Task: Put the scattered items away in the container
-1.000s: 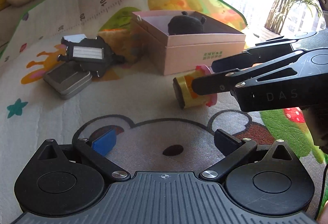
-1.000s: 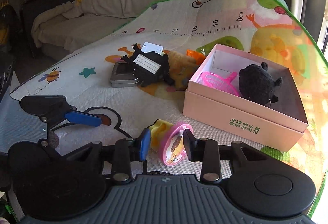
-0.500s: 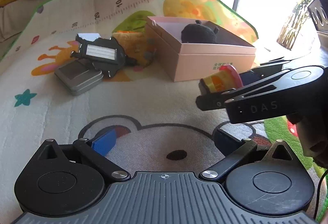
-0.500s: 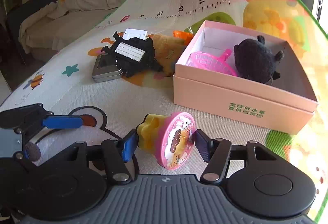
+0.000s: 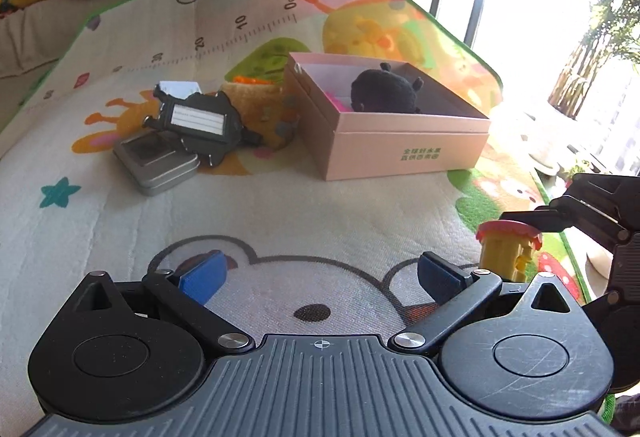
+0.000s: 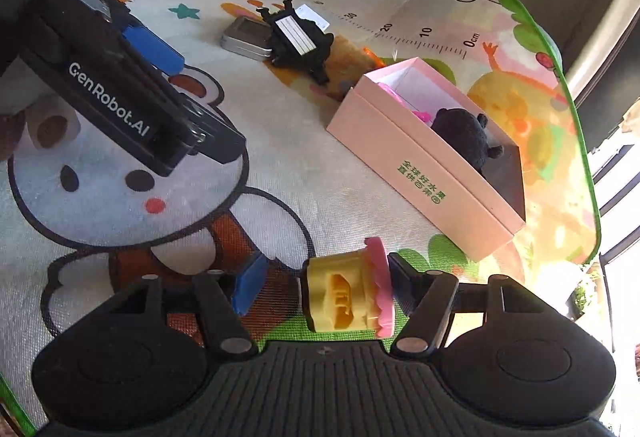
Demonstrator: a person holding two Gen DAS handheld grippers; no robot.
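Yellow plastic with a pink lid, the toy (image 6: 346, 295) sits between your right gripper (image 6: 320, 287) fingers, yet the jaws have just been opening: the blue pad stands clear of its base while the black finger is at the lid, so it reads as released, not pinched. In the left view it stands upright on the mat (image 5: 320, 205) near the right edge, well short of the box (image 5: 400, 141), probably set down to be regripped. Your left gripper (image 5: 320, 277) hovers with jaws spread and nothing in them. Plush (image 5: 384, 93) and a pink net (image 6: 404, 101) are already boxed; tin (image 5: 156, 161) and tag (image 5: 200, 117) wait beside the box's far corner.
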